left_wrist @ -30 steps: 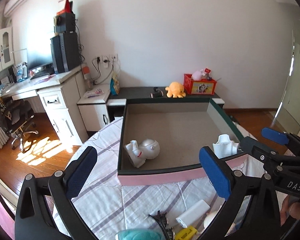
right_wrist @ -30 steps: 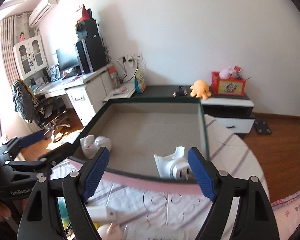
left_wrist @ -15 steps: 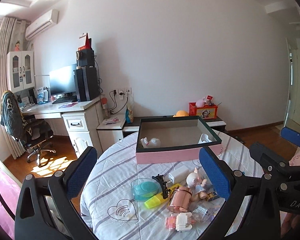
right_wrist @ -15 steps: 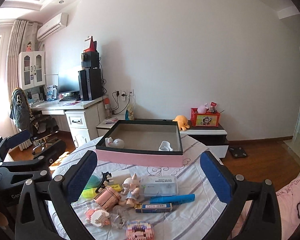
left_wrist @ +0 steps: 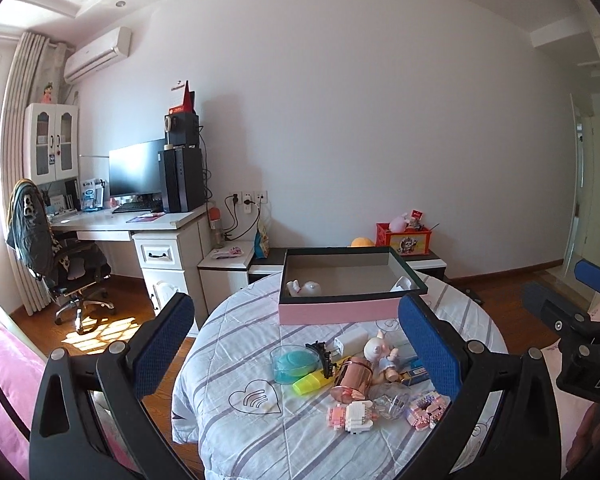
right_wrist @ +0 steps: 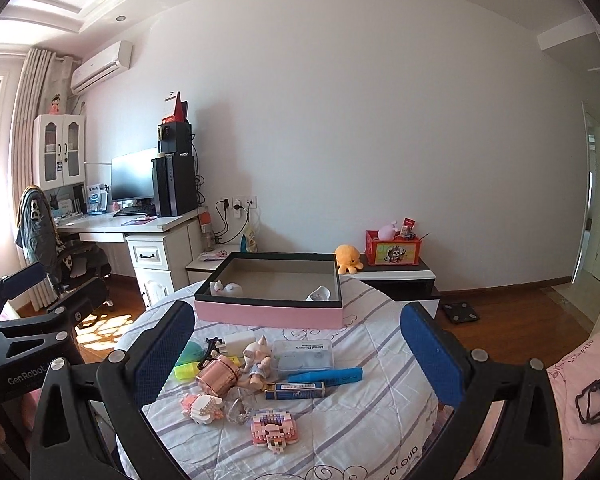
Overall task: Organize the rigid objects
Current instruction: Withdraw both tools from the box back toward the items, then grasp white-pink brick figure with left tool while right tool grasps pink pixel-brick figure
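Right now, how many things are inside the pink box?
2 visible. A white figurine lies in the near-left corner of the pink box, and another white piece sits in its near-right corner. The front wall could hide something small right behind it.

Looked like someone's bedroom at home: computer desk (left_wrist: 140,220), wall air conditioner (left_wrist: 98,54), office chair (left_wrist: 60,264), plush octopus (right_wrist: 349,258) on a low cabinet (right_wrist: 396,276).

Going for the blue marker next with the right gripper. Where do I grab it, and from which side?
Grip the blue marker mid-barrel, coming from above with the right gripper turned across its length. It lies flat, with a dark box close along its near side, so a low side approach looks crowded.
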A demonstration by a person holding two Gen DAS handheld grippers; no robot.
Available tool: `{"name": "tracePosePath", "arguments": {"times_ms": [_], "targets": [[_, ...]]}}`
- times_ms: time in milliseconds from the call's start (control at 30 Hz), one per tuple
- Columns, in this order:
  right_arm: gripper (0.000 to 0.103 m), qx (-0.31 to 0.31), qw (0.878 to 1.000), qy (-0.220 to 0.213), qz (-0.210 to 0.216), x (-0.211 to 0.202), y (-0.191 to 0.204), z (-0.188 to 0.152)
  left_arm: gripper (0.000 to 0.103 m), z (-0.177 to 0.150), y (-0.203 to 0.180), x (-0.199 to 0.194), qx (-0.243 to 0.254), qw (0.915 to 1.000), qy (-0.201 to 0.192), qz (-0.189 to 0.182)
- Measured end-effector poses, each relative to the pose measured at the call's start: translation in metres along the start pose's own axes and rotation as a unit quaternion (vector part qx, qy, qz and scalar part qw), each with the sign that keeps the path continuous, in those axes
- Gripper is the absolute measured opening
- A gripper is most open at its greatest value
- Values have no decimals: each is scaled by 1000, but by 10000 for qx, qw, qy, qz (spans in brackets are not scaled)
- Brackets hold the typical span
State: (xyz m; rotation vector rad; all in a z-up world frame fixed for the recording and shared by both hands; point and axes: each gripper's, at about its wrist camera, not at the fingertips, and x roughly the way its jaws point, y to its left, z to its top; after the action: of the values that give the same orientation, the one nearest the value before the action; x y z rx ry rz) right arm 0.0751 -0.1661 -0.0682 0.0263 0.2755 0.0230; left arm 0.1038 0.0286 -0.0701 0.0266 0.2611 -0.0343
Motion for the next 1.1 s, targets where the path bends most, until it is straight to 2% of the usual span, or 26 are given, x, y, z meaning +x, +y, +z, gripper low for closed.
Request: {"name": "tracePosePath", "arguments": {"times_ms": [167,333,533,767,1000,1100], "targets": [[103,14,10000,15,-38,-2,-1,-2,103,-2,4,-2,-39,10000,-19,39],[103,4,9998,205,-48,10,-2,-11,103,-13,5,12,-23,9998,196,36],[103,-42,9966,814,-82,44,-7,-46,103,-50,0,47,160,9961,869,-18],[103,-108,9834,1803,144,97,-10,-105,103,-92,-3,79,203,9866,1607,-187],[102,-96,9724,2273,512,134,-7,-137,103,-113,-8,96,274,9809,1900,-320],[96,-153,9694,2362,654,144,-6,-143,103,-117,-12,104,249,9779,2029,-434]]}}
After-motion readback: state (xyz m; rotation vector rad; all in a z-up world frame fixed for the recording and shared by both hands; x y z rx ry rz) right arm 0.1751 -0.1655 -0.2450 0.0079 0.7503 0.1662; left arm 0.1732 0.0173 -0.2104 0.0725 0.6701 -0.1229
